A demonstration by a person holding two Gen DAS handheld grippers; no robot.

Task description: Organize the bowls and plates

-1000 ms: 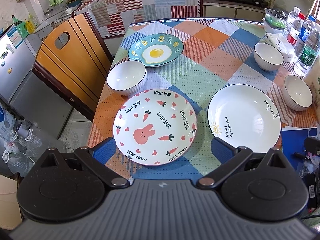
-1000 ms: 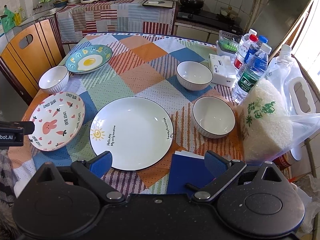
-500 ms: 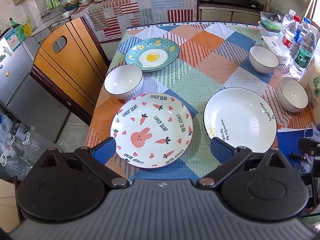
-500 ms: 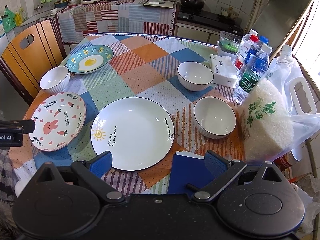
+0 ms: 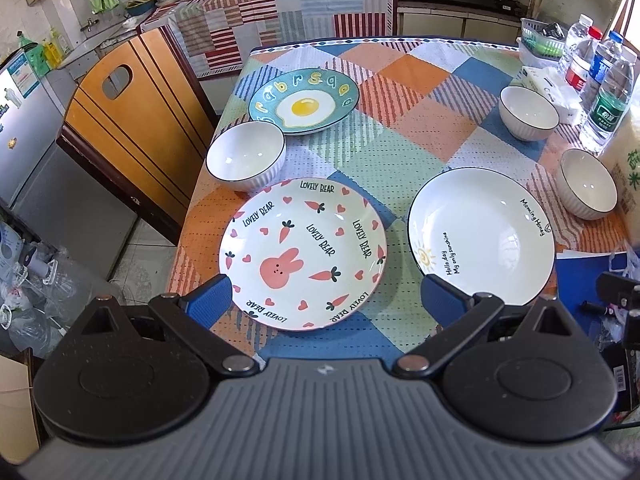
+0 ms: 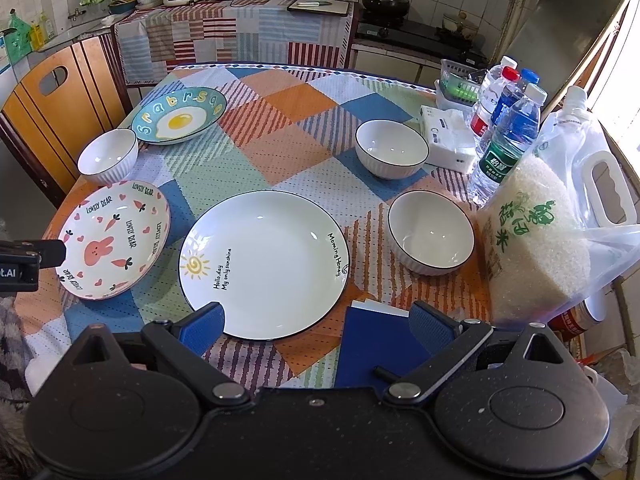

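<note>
Plates and bowls lie separate on worktop. Left claw (image 5: 326,296), spread, has edged closer over rabbit plate (image 5: 303,253); right claw (image 6: 316,318), spread, unmoved, white plate (image 6: 264,264) at 12 o'clock. Nothing stacked yet.

Daylight pours in from the window (image 6: 616,92) on the right, blown out white there. The room is bright and shadows are soft. Small glints sit on the white plate (image 6: 264,264) and the bowls. Everything looks sharp, though the fisheye bends the desk (image 5: 400,92) edges and darkens the corners.
</note>
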